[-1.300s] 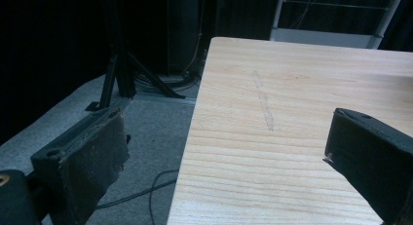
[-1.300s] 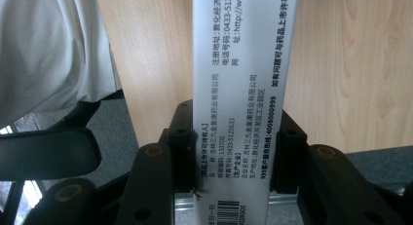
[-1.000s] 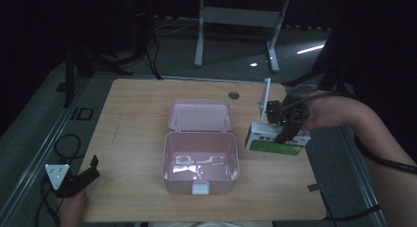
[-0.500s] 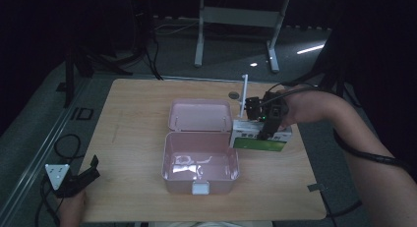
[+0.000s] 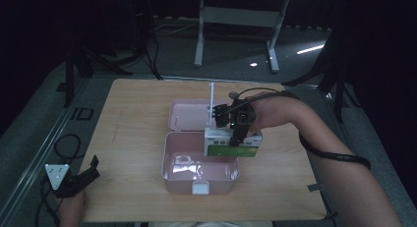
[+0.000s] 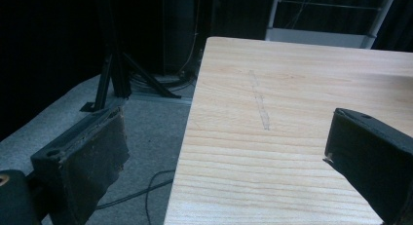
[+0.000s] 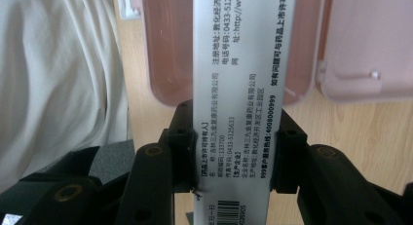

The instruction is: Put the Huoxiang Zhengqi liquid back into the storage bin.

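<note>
An open pink box sits mid-table, its base (image 5: 196, 172) toward me and its lid (image 5: 189, 116) flat behind it. My right gripper (image 5: 237, 138) is shut on a white and green carton (image 5: 219, 144), which hangs over the right part of the base. In the right gripper view the jaws (image 7: 234, 152) clamp the printed carton (image 7: 238, 64), with the pink base (image 7: 165, 49) and lid (image 7: 370, 40) below it. My left gripper (image 5: 78, 180) rests off the table's near left corner. In the left gripper view it (image 6: 229, 157) stands open with nothing between its pads (image 6: 97, 157).
A small dark round object (image 5: 232, 94) lies on the wooden table (image 5: 133, 119) behind the lid. A cable (image 5: 64, 143) loops on the floor left of the table, and a metal stand (image 5: 236, 20) is at the back. Pale clothing (image 7: 58, 88) shows beside the box.
My right gripper has carried the carton leftward from the table's right side to over the pink box's base. The left gripper has not moved.
</note>
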### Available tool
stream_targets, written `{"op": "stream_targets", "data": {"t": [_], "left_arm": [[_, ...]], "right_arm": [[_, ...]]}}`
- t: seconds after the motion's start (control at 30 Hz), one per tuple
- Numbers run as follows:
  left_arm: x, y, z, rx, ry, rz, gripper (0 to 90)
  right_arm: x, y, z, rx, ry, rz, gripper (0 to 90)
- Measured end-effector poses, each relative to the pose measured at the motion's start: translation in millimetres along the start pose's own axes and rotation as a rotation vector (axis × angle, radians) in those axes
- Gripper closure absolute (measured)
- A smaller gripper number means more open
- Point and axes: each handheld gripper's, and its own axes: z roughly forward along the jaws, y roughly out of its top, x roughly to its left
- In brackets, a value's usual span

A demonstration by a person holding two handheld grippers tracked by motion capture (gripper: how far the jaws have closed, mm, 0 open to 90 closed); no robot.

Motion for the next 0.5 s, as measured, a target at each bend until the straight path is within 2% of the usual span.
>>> {"op": "stream_targets", "data": {"t": [0.13, 0.17, 0.5], "left_arm": [[0.1, 0.0, 0.0, 0.000, -0.001, 0.000, 2.2], [0.1, 0.0, 0.0, 0.000, -0.002, -0.002, 2.1], [0.1, 0.1, -0.3, 0.002, -0.003, 0.004, 2.1]], "right_arm": [[1.5, 12.1, 6.2, 0.006, 0.006, -0.013, 61.4], [2.7, 20.7, 9.9, 0.007, 0.018, -0.020, 61.4], [9.4, 50.2, 24.9, 0.010, 0.034, -0.064, 61.4]]}}
